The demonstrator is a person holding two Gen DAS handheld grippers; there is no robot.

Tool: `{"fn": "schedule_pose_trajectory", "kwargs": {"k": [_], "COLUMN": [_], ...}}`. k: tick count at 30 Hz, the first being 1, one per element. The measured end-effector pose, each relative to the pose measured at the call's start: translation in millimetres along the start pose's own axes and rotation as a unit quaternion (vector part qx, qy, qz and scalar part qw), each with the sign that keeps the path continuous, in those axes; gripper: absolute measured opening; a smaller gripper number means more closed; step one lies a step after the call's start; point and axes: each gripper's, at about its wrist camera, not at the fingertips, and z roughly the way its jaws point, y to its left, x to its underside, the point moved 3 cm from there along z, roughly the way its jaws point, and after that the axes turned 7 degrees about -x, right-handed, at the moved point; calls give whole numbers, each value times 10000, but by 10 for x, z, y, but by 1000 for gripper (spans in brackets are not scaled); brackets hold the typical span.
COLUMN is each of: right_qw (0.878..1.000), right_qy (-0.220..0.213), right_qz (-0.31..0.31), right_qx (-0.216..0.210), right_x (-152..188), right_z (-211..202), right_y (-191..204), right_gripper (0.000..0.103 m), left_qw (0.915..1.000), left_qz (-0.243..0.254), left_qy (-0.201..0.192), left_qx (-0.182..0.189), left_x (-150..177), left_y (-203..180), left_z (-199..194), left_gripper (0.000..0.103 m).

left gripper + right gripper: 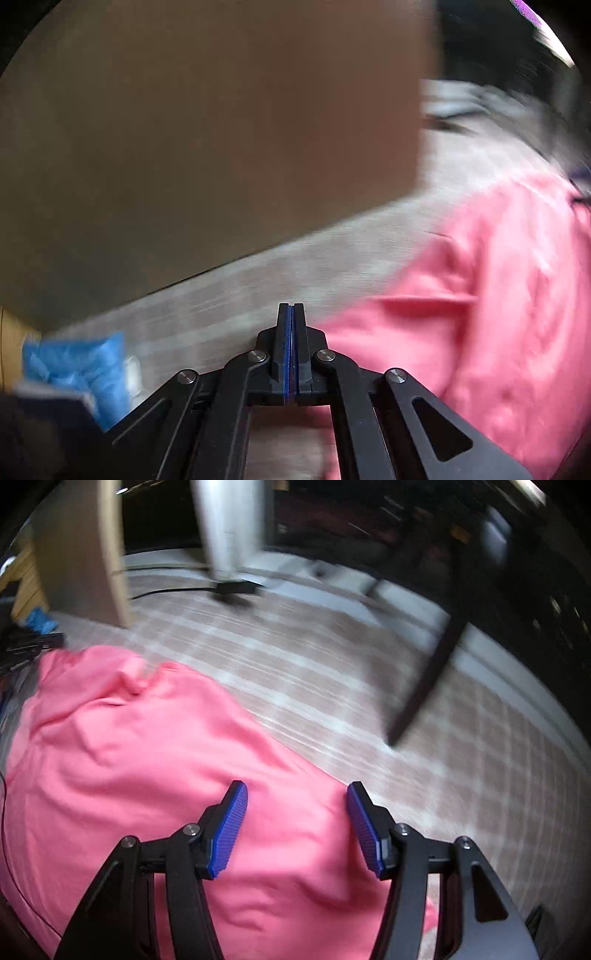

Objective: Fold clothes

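Note:
A pink garment (pixel 155 746) lies spread and rumpled on a checked beige carpet (pixel 332 672). In the right wrist view my right gripper (pixel 297 794) hangs over the garment's right part with its blue pads (pixel 229 827) wide apart and nothing pinched between them. In the left wrist view the same pink garment (pixel 498 295) fills the right side. My left gripper (pixel 291 308) is over the bare carpet (pixel 240 295) just left of the garment's edge, its blue pads pressed flat together with nothing between them.
A brown panel (pixel 203 147) rises behind the carpet in the left wrist view, and a blue crumpled bag (pixel 81 365) lies at lower left. In the right wrist view stand a dark chair leg (pixel 424 686), a light wooden panel (pixel 92 554) and a white post (pixel 229 528); cables lie at left.

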Motion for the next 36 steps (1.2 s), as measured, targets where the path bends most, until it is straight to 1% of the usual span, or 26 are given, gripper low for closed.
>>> {"fn": "schedule_pose_trajectory", "kwargs": {"k": [2, 3, 4, 5, 6, 8, 10, 11, 12, 14, 15, 17, 18, 20, 22, 23, 24, 25, 26, 27, 28, 29, 30, 32, 35, 36], "right_qw": [9999, 9999, 9999, 9999, 9998, 9998, 9998, 9998, 9997, 9995, 9994, 9993, 9994, 9995, 9994, 9994, 9994, 9993, 9993, 9993, 9993, 9993, 9992, 9989, 9983, 9981], "right_qy": [35, 44, 52, 55, 54, 52, 61, 66, 65, 54, 52, 25, 20, 26, 30, 31, 35, 42, 51, 57, 62, 58, 46, -28, -138, -165], "right_qz": [146, 135, 129, 151, 176, 215, 191, 191, 210, 292, 327, 360, 331, 282, 313, 331, 338, 348, 349, 344, 345, 359, 378, 450, 558, 590], "right_qx": [-33, -8, 16, 23, 8, -26, -42, -40, -45, -69, -86, -128, -119, -102, -112, -110, -108, -102, -100, -97, -97, -113, -131, -126, -118, -107], "right_x": [68, 95, 121, 144, 168, 214, 263, 282, 288, 301, 292, 310, 311, 314, 314, 312, 304, 304, 302, 299, 299, 301, 297, 289, 277, 273], "right_z": [11, 7, 4, -1, -12, -27, -41, -44, -48, -48, -26, -32, -30, -31, -28, -28, -20, -20, -20, -22, -22, -29, -33, -54, -85, -89], "right_y": [-112, -134, -156, -176, -189, -204, -207, -218, -231, -274, -282, -292, -286, -273, -284, -290, -293, -292, -290, -291, -290, -292, -300, -332, -380, -396], "right_gripper": [55, 55, 55, 55, 55, 55, 55, 55, 57, 61, 61, 61, 61, 61, 61, 61, 61, 61, 61, 61, 61, 61, 61, 61, 61, 61], "left_qw": [9993, 9982, 9973, 9961, 9945, 9904, 9909, 9911, 9917, 9906, 9900, 9892, 9908, 9939, 9990, 10000, 10000, 9998, 9995, 9989, 9985, 9981, 9991, 9993, 9967, 9962], "left_qz": [196, 310, 484, 664, 845, 1204, 1201, 1166, 1044, 842, 874, 982, 939, 826, 413, 87, -72, -45, 102, 261, 325, 378, 314, 154, 473, 601], "left_qy": [-160, -247, -247, -237, -227, -206, 25, 184, 129, 197, 195, 166, 147, 108, -35, -30, 41, 149, 153, 143, 52, -50, -117, -239, -283, -233], "left_qx": [291, 441, 492, 530, 569, 645, 601, 609, 746, 1056, 1086, 1074, 962, 717, 135, -18, -51, -136, -250, -367, -427, -481, -263, 240, 602, 589], "left_x": [-13, -19, -21, -22, -24, -26, 0, 16, 7, 4, 21, 64, 75, 93, 34, 27, 33, 37, 36, 34, 18, 0, -25, -77, -140, -186], "left_y": [-89, -141, -216, -293, -371, -525, -538, -525, -497, -476, -508, -581, -569, -531, -286, -152, -85, -57, -75, -98, -109, -119, -137, -176, -433, -489], "left_z": [-111, -170, -170, -162, -155, -140, -1, 90, 96, 100, 82, 38, 16, -28, -24, -5, 23, 65, 69, 67, 14, -46, -103, -219, -219, -147], "left_gripper": [3, 16, 40, 49, 52, 52, 51, 53, 46, 23, 3, 3, 3, 3, 3, 3, 3, 5, 6, 17, 35, 37, 35, 36, 37, 37]}}
